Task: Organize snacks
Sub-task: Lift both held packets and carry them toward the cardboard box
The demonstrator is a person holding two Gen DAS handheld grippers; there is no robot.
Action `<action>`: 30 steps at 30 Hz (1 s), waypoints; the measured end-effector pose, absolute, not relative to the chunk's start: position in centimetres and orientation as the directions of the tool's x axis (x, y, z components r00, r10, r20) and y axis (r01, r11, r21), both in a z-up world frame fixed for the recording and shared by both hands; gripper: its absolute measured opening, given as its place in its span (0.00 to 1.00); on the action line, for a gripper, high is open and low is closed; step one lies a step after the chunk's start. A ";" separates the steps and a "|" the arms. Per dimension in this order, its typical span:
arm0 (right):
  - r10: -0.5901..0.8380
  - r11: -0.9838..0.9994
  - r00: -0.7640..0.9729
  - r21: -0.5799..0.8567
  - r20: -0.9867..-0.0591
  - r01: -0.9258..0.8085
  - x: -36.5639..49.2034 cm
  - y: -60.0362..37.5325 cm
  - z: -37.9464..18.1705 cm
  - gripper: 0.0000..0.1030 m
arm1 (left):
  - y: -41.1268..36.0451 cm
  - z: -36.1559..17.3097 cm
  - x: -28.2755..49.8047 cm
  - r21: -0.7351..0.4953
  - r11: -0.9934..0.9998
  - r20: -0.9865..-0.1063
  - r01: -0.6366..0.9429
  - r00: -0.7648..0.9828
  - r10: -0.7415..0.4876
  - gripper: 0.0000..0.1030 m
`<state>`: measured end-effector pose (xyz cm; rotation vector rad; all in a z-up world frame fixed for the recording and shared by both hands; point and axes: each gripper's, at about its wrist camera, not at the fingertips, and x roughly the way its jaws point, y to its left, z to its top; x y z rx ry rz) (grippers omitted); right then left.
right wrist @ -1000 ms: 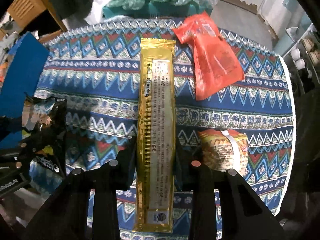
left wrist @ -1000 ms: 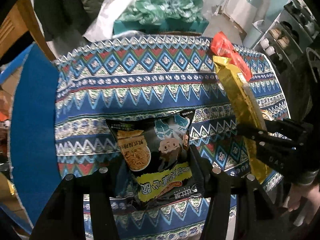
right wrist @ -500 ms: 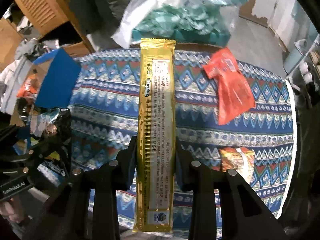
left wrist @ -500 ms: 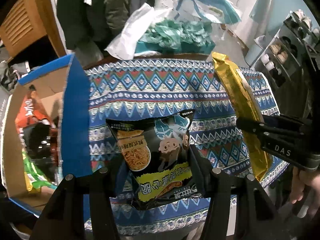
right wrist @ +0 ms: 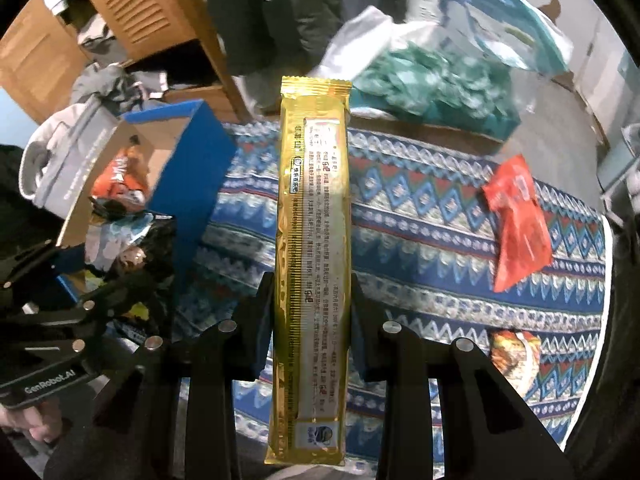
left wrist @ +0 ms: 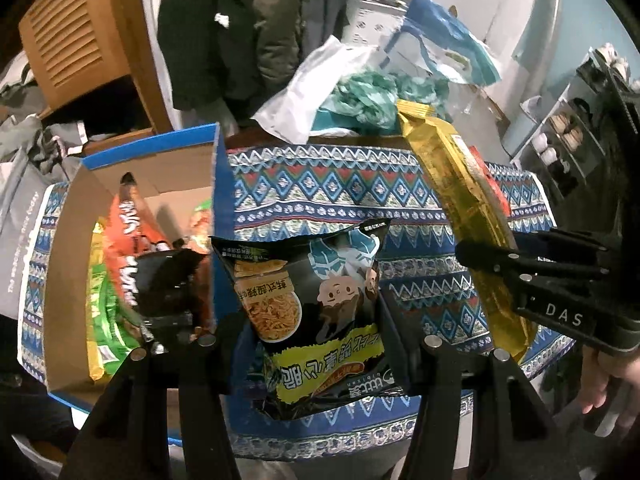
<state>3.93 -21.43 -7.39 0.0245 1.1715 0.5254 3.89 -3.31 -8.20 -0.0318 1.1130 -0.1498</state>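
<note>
Gripping a black bag (left wrist: 316,312), the left gripper (left wrist: 314,320) pinches it by its two sides and holds it up above the table (left wrist: 332,196). This snack bag is glossy black, printed with a bowl of orange noodle sticks, two cartoon faces, a teal figure and a yellow band of lettering; the print reads upside down from this camera. Its top edge is crimped and slightly puffed.

Clamped in the right gripper (right wrist: 312,320) is a gold pack (right wrist: 314,240), long, narrow and flat, held lengthwise between the fingers so both ends stick out. Its foil is shiny yellow-gold with a pale panel of small red and dark print, a ruler-like ribbed seam along the left edge, serrated ends and a round blue logo near the close end.

Left of both snacks, on the table's left part, stands an open box (left wrist: 218,184), blue outside and brown cardboard inside. It holds an orange bag (left wrist: 128,240), a green bag (left wrist: 102,308) and a dark one.

A patterned blue, red and white cloth covers the table. On it lie a red pack (right wrist: 518,224) and, nearer the edge, a round orange snack (right wrist: 514,356), both apart from the grippers. A hand (left wrist: 612,388) shows under the right gripper.
</note>
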 end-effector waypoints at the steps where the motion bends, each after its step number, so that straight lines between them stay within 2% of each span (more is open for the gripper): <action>1: 0.410 0.876 0.282 0.288 -0.867 -0.387 4.0 -21.0 -7.1 0.30 | -3.0 -8.0 3.8 -0.105 0.989 -0.889 0.100 0.436 -0.138 0.55; 19: 0.482 0.804 0.235 0.320 -0.844 -0.501 5.1 -11.1 -4.0 0.30 | 5.7 -5.8 2.6 -0.143 0.989 -0.859 -0.021 0.499 -0.114 0.55; 30: 0.505 0.770 0.158 0.361 -0.848 -0.526 5.5 -5.1 -4.6 0.30 | 11.6 -5.4 1.7 -0.170 0.980 -0.851 -0.107 0.517 -0.091 0.55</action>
